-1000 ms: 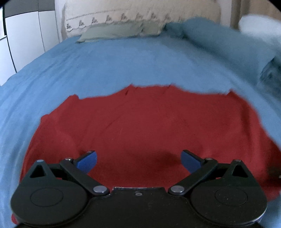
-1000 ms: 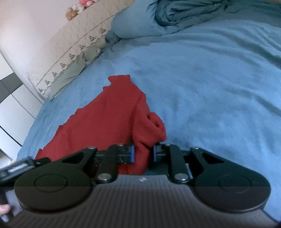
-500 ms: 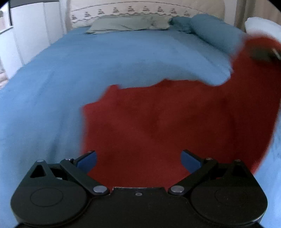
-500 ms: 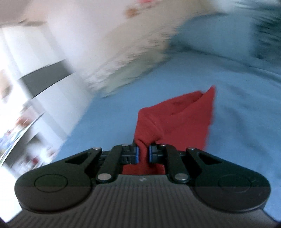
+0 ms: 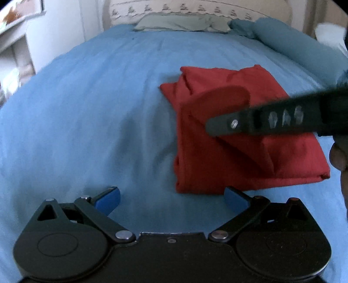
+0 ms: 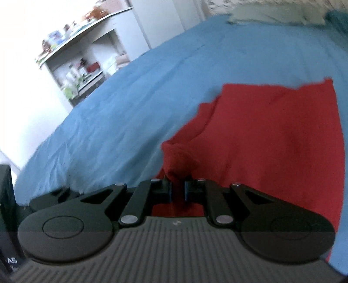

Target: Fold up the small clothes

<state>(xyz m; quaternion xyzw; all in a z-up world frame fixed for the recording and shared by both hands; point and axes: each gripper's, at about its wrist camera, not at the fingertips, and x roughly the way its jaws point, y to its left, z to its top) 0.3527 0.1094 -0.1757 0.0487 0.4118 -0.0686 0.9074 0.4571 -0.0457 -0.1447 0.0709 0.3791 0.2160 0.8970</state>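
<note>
A red garment (image 5: 239, 139) lies folded over on the blue bedspread (image 5: 97, 113), right of centre in the left wrist view. My left gripper (image 5: 171, 199) is open and empty, just in front of the garment's near edge. My right gripper (image 6: 178, 191) is shut on a bunched edge of the red garment (image 6: 271, 139) and holds it over the folded cloth. It reaches in from the right in the left wrist view (image 5: 219, 124), above the garment.
Pillows (image 5: 180, 22) and a rolled blue duvet (image 5: 300, 48) lie at the head of the bed by the headboard (image 5: 195, 9). A white shelf unit (image 6: 84, 63) with clutter stands left of the bed.
My right gripper carried the garment's right edge up and over to the left, folding the cloth in half. My left gripper drew back off the garment and stayed open.
</note>
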